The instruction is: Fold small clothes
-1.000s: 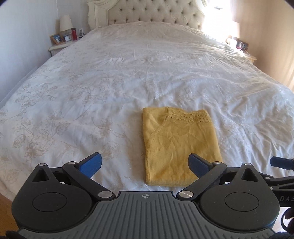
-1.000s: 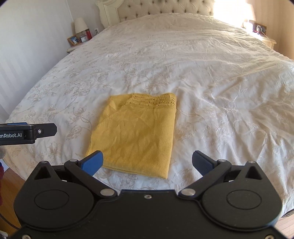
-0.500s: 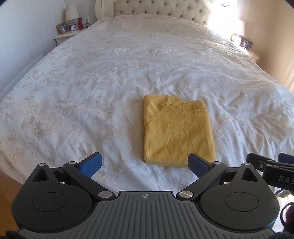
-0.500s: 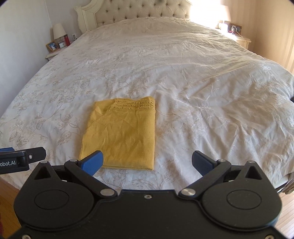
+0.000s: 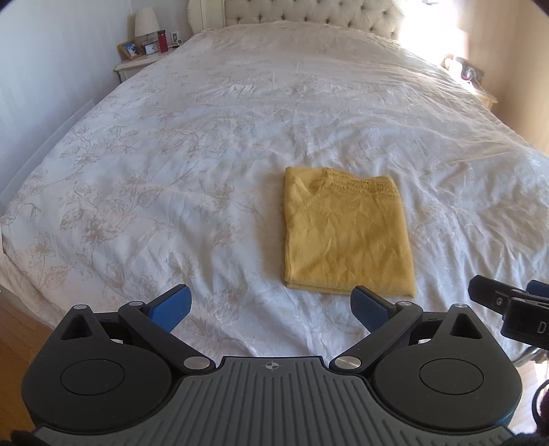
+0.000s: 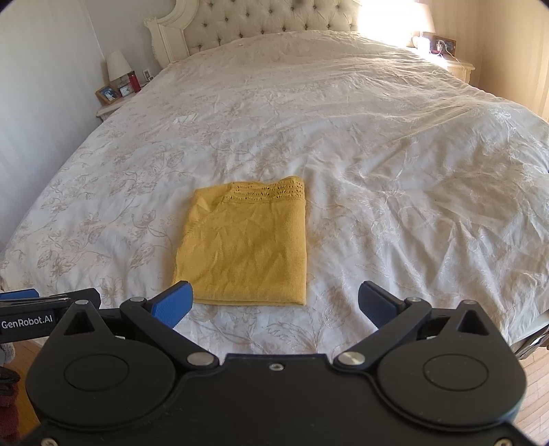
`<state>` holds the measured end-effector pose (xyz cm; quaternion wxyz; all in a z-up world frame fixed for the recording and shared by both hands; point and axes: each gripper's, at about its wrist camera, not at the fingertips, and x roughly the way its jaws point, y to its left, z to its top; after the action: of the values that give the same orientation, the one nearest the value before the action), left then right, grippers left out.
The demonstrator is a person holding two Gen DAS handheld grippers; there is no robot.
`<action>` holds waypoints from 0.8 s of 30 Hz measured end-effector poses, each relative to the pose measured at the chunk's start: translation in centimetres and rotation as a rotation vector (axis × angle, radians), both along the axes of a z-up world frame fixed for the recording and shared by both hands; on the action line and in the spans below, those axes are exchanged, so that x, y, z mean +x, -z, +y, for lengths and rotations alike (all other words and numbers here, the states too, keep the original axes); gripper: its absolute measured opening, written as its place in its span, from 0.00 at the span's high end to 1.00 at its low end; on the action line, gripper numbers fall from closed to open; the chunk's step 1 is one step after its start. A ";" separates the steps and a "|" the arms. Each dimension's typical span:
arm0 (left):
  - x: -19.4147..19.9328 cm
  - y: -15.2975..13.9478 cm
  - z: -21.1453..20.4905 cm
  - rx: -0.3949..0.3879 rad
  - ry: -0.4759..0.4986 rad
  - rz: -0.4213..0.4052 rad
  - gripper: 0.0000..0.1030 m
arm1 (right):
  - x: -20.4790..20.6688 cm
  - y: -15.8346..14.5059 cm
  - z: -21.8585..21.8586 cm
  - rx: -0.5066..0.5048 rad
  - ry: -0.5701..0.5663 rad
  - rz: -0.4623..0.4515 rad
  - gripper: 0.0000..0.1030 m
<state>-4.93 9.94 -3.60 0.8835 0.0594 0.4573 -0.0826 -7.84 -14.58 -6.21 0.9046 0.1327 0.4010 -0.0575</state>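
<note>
A yellow knit top [image 5: 346, 233] lies folded into a neat rectangle on the white floral bedspread [image 5: 171, 171], near the foot of the bed. It also shows in the right wrist view [image 6: 247, 247]. My left gripper [image 5: 271, 305] is open and empty, held back from the garment's near edge. My right gripper [image 6: 274, 302] is open and empty, also short of the near edge. The right gripper shows at the right edge of the left wrist view [image 5: 514, 308]. The left gripper shows at the left edge of the right wrist view [image 6: 34, 308].
A tufted headboard [image 6: 260, 20] stands at the far end. A nightstand [image 5: 137, 63] with a lamp, photo frame, clock and red bottle is at the far left. Another nightstand [image 6: 442, 51] is far right. Wood floor [image 5: 17, 343] lies below the bed's foot.
Both grippers have drawn back and up from the folded top, which now sits farther from the fingers. Both stayed open. The top has not moved.
</note>
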 end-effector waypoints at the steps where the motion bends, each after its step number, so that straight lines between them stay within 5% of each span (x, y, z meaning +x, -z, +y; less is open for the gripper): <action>1: -0.1 0.0 -0.1 0.001 -0.001 0.002 0.02 | -0.1 -0.1 0.1 0.000 0.000 -0.004 0.01; 24: -0.4 -0.5 -0.5 0.007 0.017 0.000 0.02 | 0.0 -1.0 -0.1 0.037 0.009 -0.038 0.01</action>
<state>-5.32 9.49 -3.12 0.8824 0.0665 0.4572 -0.0885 -7.86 -14.67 -5.20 0.9092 0.1523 0.3840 -0.0518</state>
